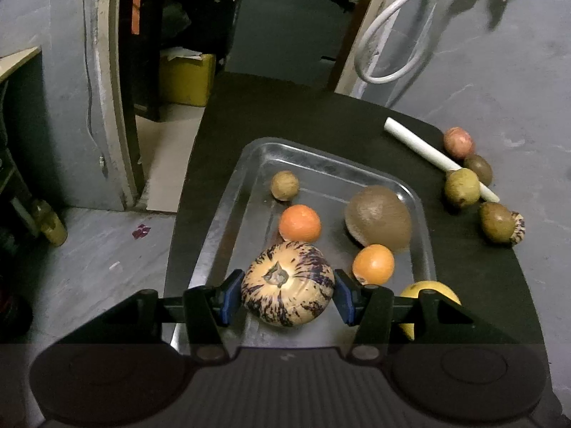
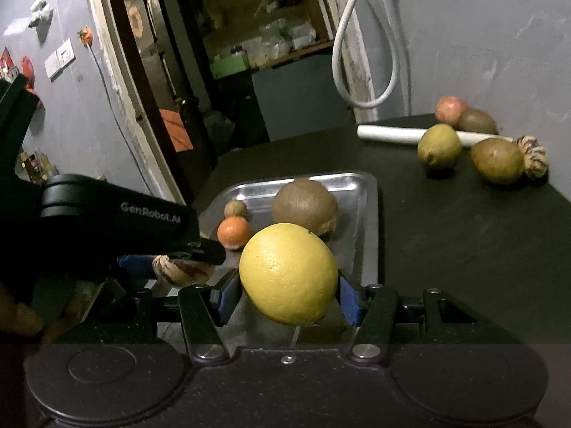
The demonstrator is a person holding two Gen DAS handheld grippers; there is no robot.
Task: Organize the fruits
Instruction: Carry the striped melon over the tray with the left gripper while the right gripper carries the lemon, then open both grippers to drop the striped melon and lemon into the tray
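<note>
A dark table with a rounded far corner stands against a grey wall; on it rests a shiny metal tray near its left edge. Well apart from the tray, toward the wall, lies a white tube with 5 loose fruits around its far end: a reddish fruit, 3 green-brown fruits, and a small striped fruit touching the nearest green-brown one.

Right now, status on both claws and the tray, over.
Left claw shut on striped melon. Right claw shut on yellow citrus. Both over tray, four fruits inside. Five fruits and white tube still on table.
</note>
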